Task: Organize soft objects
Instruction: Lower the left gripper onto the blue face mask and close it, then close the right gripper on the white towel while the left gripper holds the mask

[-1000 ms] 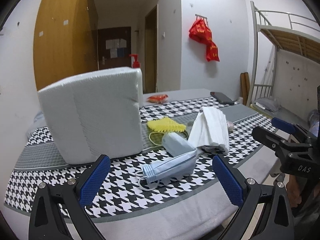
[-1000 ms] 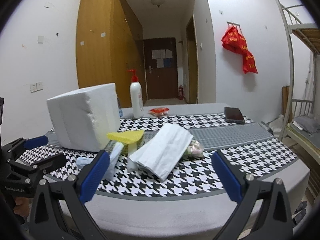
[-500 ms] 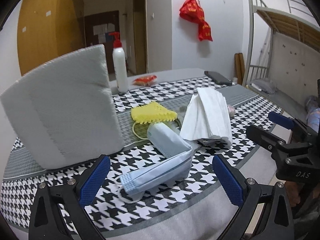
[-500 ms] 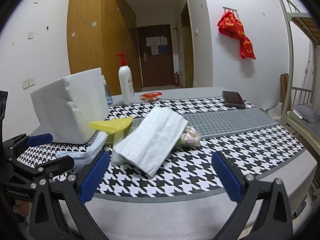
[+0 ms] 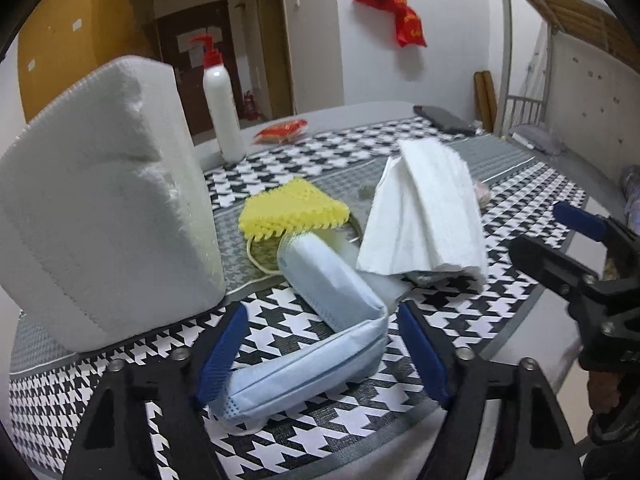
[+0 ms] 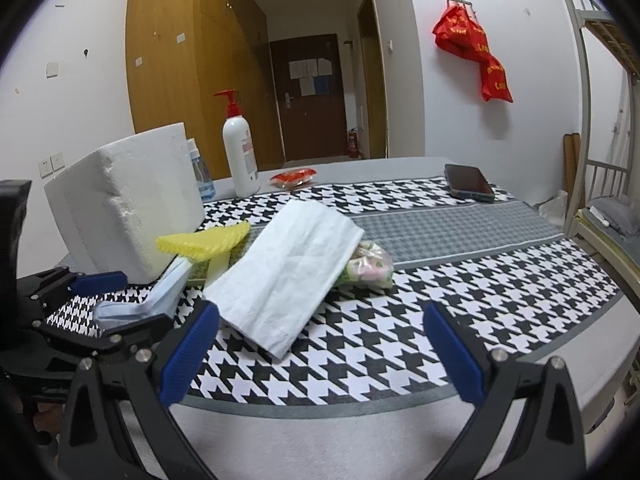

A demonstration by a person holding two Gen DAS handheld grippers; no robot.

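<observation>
Closing around the folded blue face mask (image 5: pixel 340 332) at the tabletop's (image 5: pixel 440 152) near edge, the left gripper (image 5: pixel 320 344) is narrowing, fingers (image 5: pixel 222 352) not yet pressing; next comes a gentle pinch. Opposite, the right gripper (image 6: pixel 320 344) waits wide and empty before the white tissue stack (image 6: pixel 288 272).

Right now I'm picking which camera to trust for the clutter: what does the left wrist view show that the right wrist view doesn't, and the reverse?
Only the left wrist: the yellow mask's ear loop on the cloth, and the blue mask between the closing left gripper.

Only the right wrist: the clear bottle behind the foam block, and the wrapped candy bag.

Both: the white tissue stack and pump bottle.
</observation>
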